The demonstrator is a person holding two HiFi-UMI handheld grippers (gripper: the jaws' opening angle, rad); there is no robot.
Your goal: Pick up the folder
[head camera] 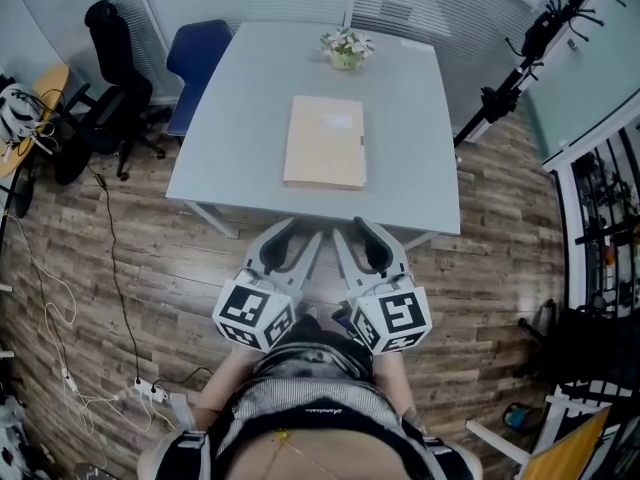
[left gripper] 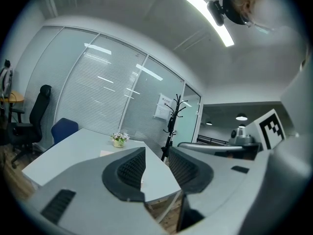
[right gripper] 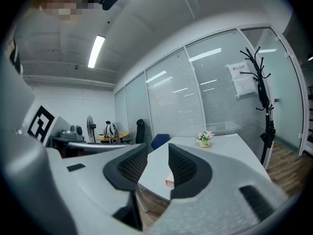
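Observation:
A tan folder (head camera: 325,141) lies flat in the middle of the light grey table (head camera: 230,138), closed, its long side running away from me. Both grippers are held side by side in front of the table's near edge, short of the folder and pointing at it. My left gripper (head camera: 297,236) stands open with nothing between its jaws; so does my right gripper (head camera: 352,230). In the right gripper view the folder's near edge (right gripper: 169,181) shows between the jaws of that gripper (right gripper: 157,153). In the left gripper view the gripper (left gripper: 156,155) frames the table corner, and a strip of the folder (left gripper: 106,153) shows beyond.
A small pot of flowers (head camera: 346,48) stands at the table's far edge. A blue chair (head camera: 200,53) and a black office chair (head camera: 110,38) are at the far left. A coat stand (head camera: 540,38) is at the right. Cables and a power strip (head camera: 150,390) lie on the wooden floor.

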